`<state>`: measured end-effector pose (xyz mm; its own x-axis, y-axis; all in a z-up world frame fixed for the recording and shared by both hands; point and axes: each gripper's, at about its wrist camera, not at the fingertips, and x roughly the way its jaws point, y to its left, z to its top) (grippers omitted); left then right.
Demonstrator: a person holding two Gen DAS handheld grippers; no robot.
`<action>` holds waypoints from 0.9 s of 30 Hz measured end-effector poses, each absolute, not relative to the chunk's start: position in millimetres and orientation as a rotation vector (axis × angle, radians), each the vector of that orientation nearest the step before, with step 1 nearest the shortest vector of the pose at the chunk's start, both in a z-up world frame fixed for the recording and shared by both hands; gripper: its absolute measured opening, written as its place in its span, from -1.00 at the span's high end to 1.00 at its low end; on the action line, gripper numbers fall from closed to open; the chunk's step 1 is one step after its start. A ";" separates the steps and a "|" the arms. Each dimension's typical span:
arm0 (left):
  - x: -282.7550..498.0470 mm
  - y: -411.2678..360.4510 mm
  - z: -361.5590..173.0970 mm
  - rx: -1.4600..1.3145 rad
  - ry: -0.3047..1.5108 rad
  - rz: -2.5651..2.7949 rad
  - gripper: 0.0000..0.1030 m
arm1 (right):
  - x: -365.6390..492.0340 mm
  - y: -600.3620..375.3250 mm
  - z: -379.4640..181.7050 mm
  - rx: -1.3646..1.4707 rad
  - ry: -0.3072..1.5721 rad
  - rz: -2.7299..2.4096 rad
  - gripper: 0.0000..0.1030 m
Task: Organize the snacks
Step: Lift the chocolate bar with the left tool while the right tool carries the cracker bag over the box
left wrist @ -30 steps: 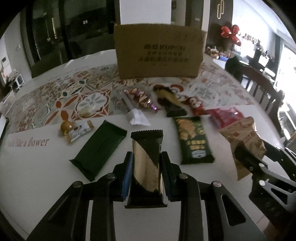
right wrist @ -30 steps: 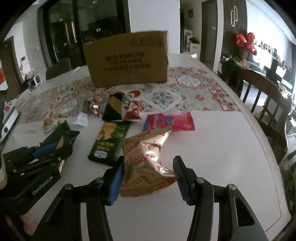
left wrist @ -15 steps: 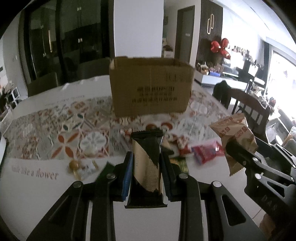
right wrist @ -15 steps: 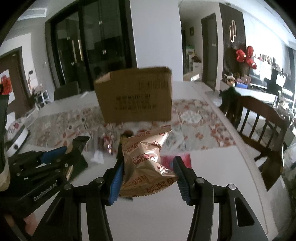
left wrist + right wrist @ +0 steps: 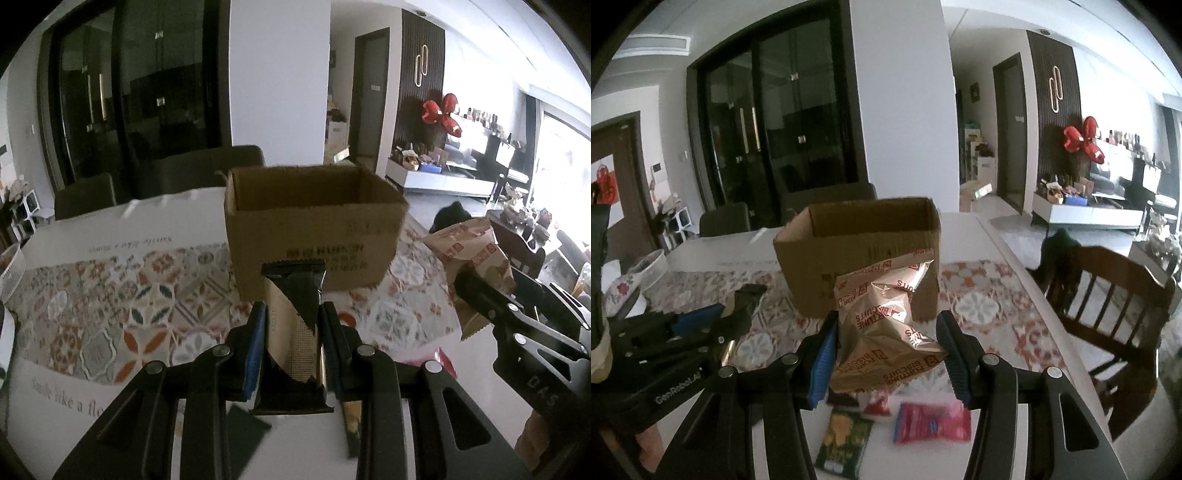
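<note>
I hold both grippers raised above the table and tilted down toward one open cardboard box just ahead: my left gripper is clamped narrowly on one black-and-gold snack bar standing upright between its pads, and my right gripper is squeezed partway on one crumpled Fortune Biscuits bag. Below the right gripper I count two snacks lying on the table, one green packet and one red packet, with others hidden behind the bag.
</note>
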<state>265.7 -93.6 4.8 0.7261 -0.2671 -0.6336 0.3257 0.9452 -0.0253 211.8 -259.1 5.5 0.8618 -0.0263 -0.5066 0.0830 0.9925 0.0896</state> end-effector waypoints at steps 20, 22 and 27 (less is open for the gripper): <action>386.3 -125.3 42.1 0.104 0.711 -0.358 0.42 | 334.6 -292.4 45.7 0.107 0.520 -0.037 -0.04; 400.2 -129.0 42.1 0.107 0.720 -0.355 0.42 | 349.7 -298.6 45.8 0.126 0.532 -0.031 -0.04; 429.2 -139.2 40.7 0.111 0.748 -0.362 0.42 | 384.6 -312.7 45.8 0.159 0.570 -0.035 -0.04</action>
<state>429.2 -139.2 40.7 0.6744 -0.2824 -0.6823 0.3604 0.9323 -0.0296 384.6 -312.7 45.8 0.8417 0.0110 -0.5398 0.0770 0.9871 0.1402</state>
